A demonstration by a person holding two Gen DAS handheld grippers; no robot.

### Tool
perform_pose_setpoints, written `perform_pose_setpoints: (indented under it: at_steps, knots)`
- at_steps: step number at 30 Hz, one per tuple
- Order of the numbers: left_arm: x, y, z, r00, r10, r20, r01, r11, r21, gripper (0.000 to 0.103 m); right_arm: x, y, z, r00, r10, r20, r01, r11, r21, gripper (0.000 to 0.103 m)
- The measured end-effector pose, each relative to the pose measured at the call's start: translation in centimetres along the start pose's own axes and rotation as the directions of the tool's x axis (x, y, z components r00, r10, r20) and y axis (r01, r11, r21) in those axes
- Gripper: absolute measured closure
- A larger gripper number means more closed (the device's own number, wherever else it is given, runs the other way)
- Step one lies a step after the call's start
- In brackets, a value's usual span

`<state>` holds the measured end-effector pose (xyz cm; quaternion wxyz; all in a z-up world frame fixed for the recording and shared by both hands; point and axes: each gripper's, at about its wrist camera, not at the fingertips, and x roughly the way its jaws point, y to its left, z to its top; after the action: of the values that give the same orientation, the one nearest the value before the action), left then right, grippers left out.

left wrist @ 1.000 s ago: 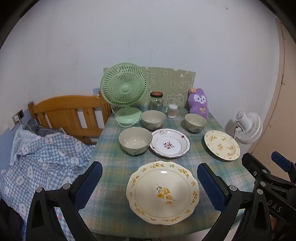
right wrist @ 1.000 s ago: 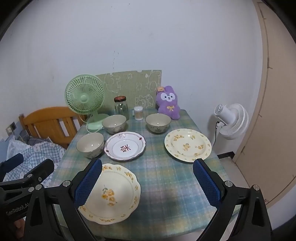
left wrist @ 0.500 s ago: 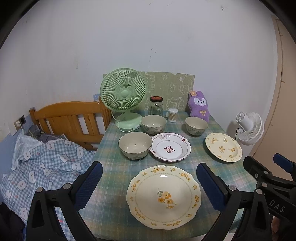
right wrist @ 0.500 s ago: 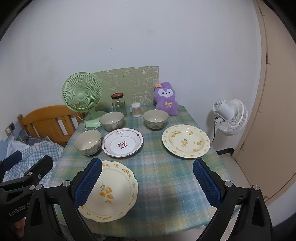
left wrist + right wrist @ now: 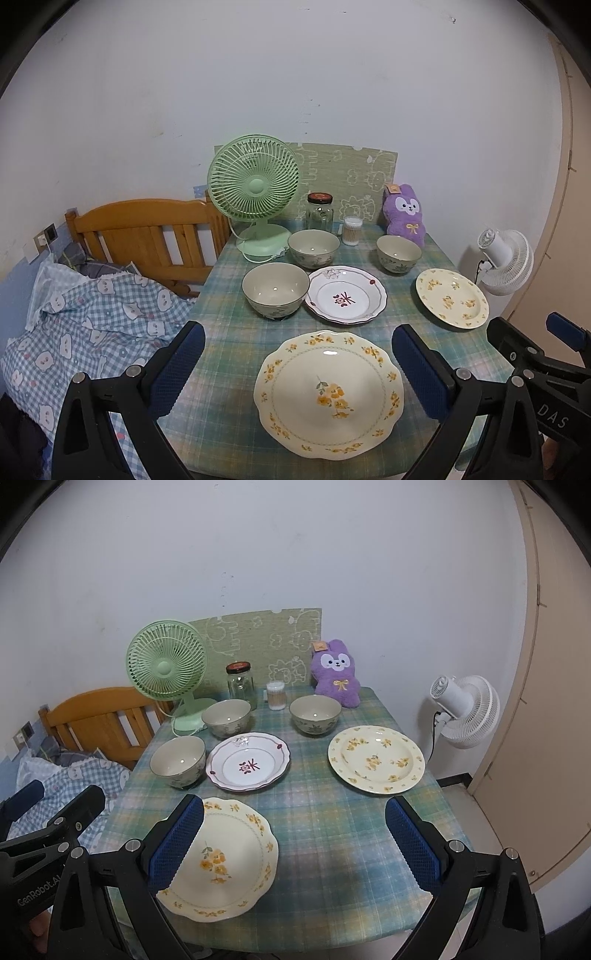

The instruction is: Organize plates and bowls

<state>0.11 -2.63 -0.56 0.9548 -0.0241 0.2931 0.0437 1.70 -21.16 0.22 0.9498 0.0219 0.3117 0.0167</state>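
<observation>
Blue checked bedding (image 5: 92,314) clear from left wrist, perhaps clipped opposite.

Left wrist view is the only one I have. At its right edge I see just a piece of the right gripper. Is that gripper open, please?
Observer: Yes. In the right wrist view the right gripper stands wide open, and nothing is between its fingers.
Operator: Thank you. What is in front of it?
Observer: Mostly bare tablecloth. The finger on the picture's left side covers part of the near scalloped plate. I cannot tell whether it touches the plate.
</observation>
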Motion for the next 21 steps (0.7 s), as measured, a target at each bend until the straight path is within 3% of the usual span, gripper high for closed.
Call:
perform_pose_setpoints:
  at_steps: [21]
  knots:
    - [0.28,-0.1,0.03,1.0,-0.005,-0.014,0.005,1.0,0.002,0.002,0.12,-0.04,-0.13,1.0,-0.002,0.002,0.002,1.0,-0.002,0.003]
